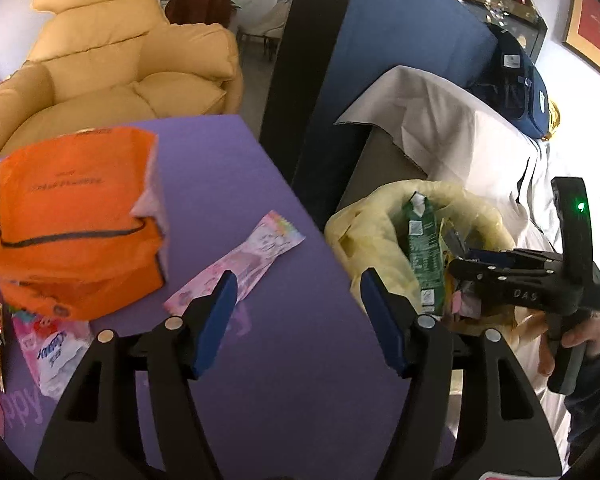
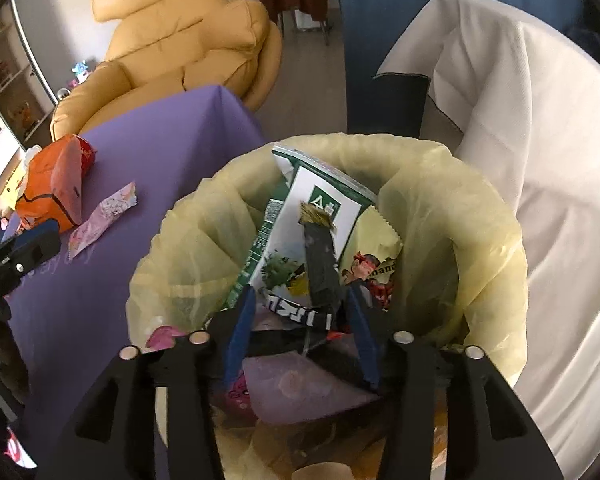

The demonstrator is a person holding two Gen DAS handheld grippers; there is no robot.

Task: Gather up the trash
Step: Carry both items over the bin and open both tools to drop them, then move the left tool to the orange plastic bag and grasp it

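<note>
My right gripper (image 2: pixel 300 316), jaws apart over the bin (image 2: pixel 496 216), may snag its liner; my left gripper (image 1: pixel 300 320) gapes empty near the pink wrapper (image 1: pixel 240 268).

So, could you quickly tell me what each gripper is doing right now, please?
Left gripper: open, holding nothing, above the purple table.
Right gripper: open over the trash bin; a dark wrapper lies between its fingers, not clamped.
</note>
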